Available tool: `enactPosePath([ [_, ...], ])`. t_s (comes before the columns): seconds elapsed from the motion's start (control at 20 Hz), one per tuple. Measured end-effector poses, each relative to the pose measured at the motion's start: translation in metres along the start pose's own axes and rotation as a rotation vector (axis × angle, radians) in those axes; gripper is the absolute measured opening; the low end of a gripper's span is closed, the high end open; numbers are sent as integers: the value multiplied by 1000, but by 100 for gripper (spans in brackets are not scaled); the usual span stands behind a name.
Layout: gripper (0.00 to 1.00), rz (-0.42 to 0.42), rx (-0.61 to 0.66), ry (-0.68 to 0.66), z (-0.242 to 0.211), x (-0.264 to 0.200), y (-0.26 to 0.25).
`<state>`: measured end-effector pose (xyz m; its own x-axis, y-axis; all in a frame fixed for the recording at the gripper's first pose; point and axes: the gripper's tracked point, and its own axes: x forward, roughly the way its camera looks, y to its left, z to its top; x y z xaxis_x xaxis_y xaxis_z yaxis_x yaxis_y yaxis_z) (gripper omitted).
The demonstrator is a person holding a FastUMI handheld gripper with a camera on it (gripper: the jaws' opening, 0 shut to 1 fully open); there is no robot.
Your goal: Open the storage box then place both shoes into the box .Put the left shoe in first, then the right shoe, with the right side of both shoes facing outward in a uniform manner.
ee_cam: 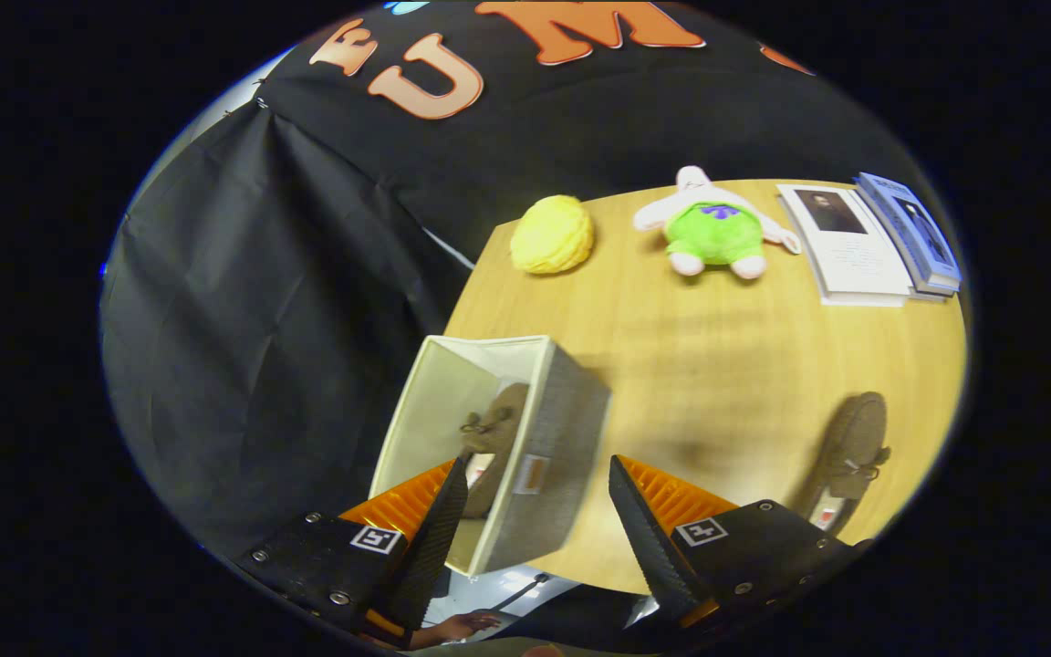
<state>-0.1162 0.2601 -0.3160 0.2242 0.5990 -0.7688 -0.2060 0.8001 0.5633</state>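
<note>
Hand-held gripper [536, 511] spread, empty, above box [555, 429] holding one shoe [494, 429]. Next: second shoe [849, 452] on table [717, 347]; best pinched mid-body, kept level, oriented alike.

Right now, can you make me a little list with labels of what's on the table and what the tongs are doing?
box: storage box open on the wooden table, near its edge
shoe in box: one brown shoe inside
shoe outside: second brown shoe on the table, beyond the tongs' right finger
tongs: gripper open, holding nothing, box wall between the fingers
toys: yellow plush and green plush at the far side
books: stack beside the green plush
</note>
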Motion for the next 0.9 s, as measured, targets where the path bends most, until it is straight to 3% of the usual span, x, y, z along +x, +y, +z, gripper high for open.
enactPosePath([
  [0.35,98,-263,50,-34,-39,-34,-147],
  [0.55,97,-409,18,13,-80,-50,-213],
  [0.9,85,-457,76,29,-108,-38,-261],
])
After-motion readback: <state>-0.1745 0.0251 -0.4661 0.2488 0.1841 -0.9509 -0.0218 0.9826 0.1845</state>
